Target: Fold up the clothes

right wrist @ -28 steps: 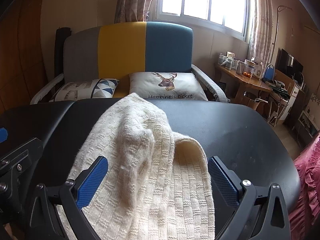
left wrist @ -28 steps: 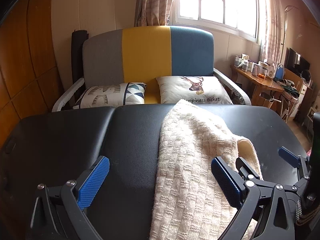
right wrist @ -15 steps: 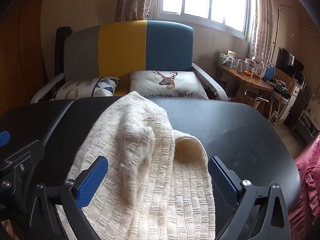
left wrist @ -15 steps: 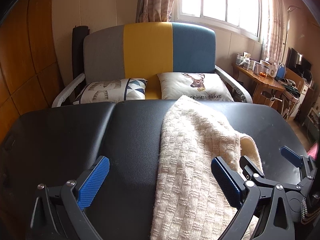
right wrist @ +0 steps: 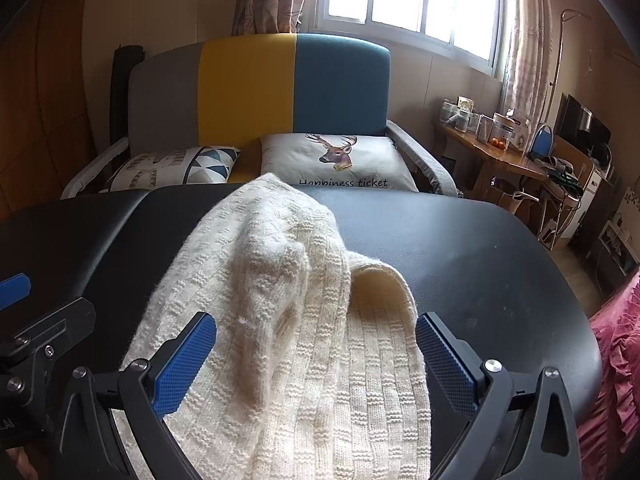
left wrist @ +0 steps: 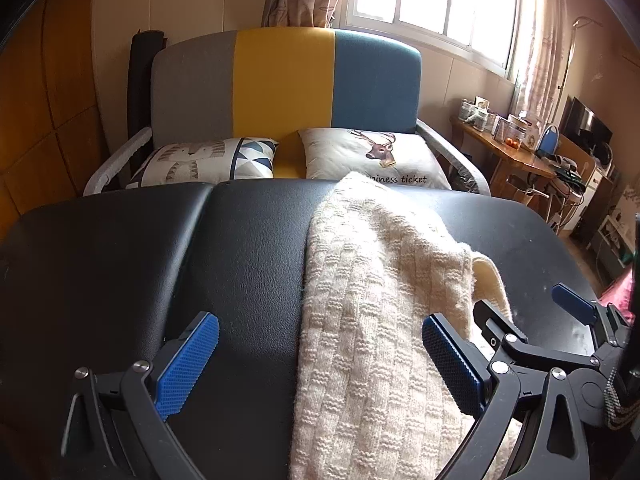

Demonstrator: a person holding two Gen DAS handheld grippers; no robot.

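A cream knitted sweater (left wrist: 372, 312) lies lengthwise on the black padded table (left wrist: 120, 264), bunched into a long strip. My left gripper (left wrist: 320, 364) hovers open over its near left edge, blue pads wide apart, nothing held. In the right wrist view the sweater (right wrist: 288, 320) shows a rolled hump and a loose fold on its right side. My right gripper (right wrist: 316, 364) is open just above the sweater's near end, straddling it. The right gripper (left wrist: 532, 328) also shows at the right edge of the left wrist view, beside the sweater.
Behind the table (right wrist: 480, 248) stands a grey, yellow and blue sofa (left wrist: 288, 84) with two cushions (left wrist: 372, 156). A wooden desk (right wrist: 500, 156) with clutter stands at the right by the window. A pink cloth (right wrist: 616, 360) hangs past the table's right edge.
Both views have shifted slightly, a little higher above the table. The sweater lies as it did and both grippers stay open.
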